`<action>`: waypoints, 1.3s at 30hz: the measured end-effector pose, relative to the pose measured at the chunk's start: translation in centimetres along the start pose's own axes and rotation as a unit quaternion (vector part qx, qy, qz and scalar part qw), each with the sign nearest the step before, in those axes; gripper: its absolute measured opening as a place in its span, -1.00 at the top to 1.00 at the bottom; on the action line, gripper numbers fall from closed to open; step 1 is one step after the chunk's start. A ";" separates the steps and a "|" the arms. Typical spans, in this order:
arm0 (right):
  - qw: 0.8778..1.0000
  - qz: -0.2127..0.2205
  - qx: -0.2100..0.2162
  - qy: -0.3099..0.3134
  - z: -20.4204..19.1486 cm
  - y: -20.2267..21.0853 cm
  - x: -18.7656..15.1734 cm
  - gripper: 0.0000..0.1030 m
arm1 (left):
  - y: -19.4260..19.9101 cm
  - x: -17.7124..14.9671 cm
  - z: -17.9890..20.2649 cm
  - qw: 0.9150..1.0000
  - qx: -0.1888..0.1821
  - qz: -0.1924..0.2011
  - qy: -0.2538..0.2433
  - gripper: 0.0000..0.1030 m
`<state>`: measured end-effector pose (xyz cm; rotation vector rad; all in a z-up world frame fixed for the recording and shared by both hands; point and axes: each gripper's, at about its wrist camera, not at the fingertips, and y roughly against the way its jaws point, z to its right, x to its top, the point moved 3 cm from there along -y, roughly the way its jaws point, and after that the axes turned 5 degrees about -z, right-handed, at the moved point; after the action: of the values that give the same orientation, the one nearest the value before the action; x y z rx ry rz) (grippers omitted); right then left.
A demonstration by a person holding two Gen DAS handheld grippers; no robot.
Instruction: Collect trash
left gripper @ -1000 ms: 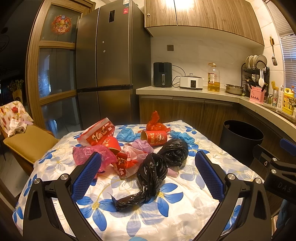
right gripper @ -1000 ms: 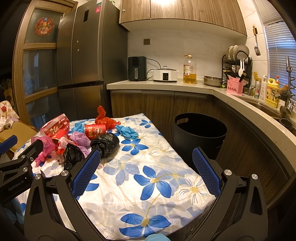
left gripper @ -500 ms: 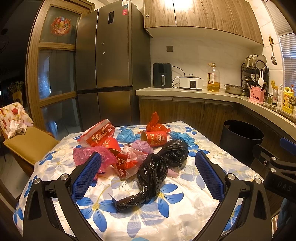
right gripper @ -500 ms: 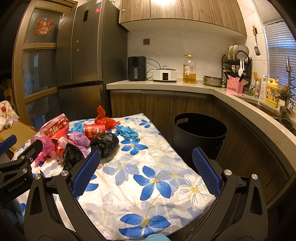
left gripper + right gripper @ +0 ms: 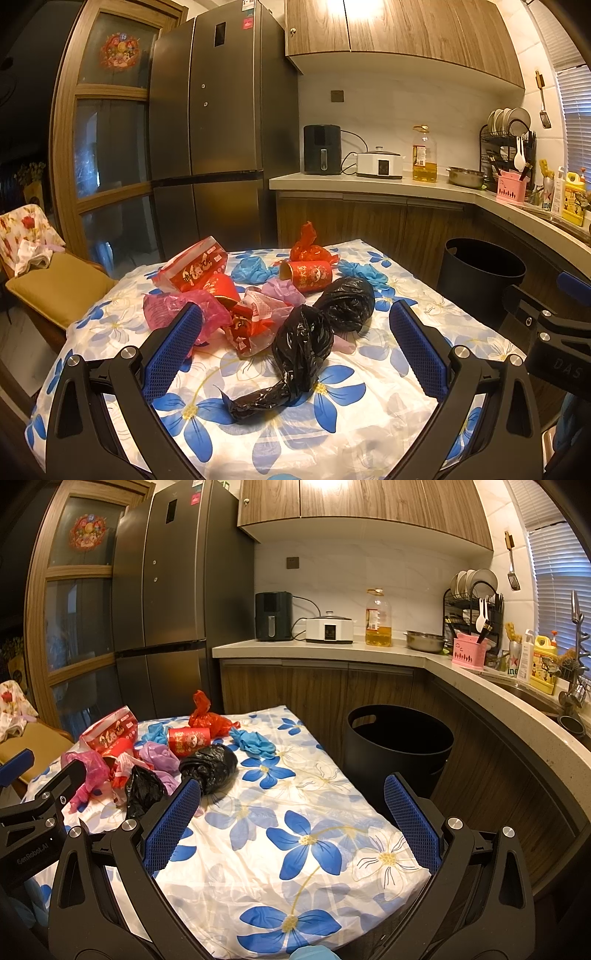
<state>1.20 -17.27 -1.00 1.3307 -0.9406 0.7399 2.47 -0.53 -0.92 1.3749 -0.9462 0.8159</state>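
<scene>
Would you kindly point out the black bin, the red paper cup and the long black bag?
black bin (image 5: 400, 755), right wrist view, front wall.
red paper cup (image 5: 308, 275), left wrist view, printed side.
long black bag (image 5: 301, 343), left wrist view, bulging middle.

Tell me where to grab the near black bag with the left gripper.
Grip the black bag at its narrow neck, between bulge and twisted tail, coming straight in from the near edge; it lies between the open left gripper's fingers. The neck looks thin enough to pinch.

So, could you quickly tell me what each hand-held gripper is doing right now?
Left hand-held gripper: open, holding nothing, above the flowered tablecloth.
Right hand-held gripper: open, holding nothing.
</scene>
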 end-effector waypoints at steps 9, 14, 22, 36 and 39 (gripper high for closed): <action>1.000 0.002 0.002 -0.001 -0.1 0.3 -0.4 -0.91 | -0.1 -0.3 -0.2 1.000 -0.004 0.002 0.001 -0.81; 1.000 0.008 0.003 -0.003 0.4 -0.7 0.3 -0.91 | -0.7 -1.3 -1.2 1.000 -0.015 -0.003 0.005 -0.66; 1.000 0.003 0.007 -0.003 -0.2 -1.8 -0.7 -0.91 | -2.9 -3.0 -2.0 0.999 -0.039 -0.026 0.023 -0.45; 0.999 -0.015 0.032 -0.008 -0.7 -7.3 -1.4 -0.78 | -11.3 -4.0 0.0 0.995 -0.031 -0.094 0.010 0.47; 0.999 -0.016 0.042 -0.008 -1.1 -8.3 -1.4 -0.75 | -12.4 -4.6 -0.4 0.993 -0.030 -0.114 0.018 0.79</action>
<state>8.04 -17.07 -6.06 1.4234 -0.9062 0.7516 11.78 -0.45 -10.30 1.3822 -0.7641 0.6328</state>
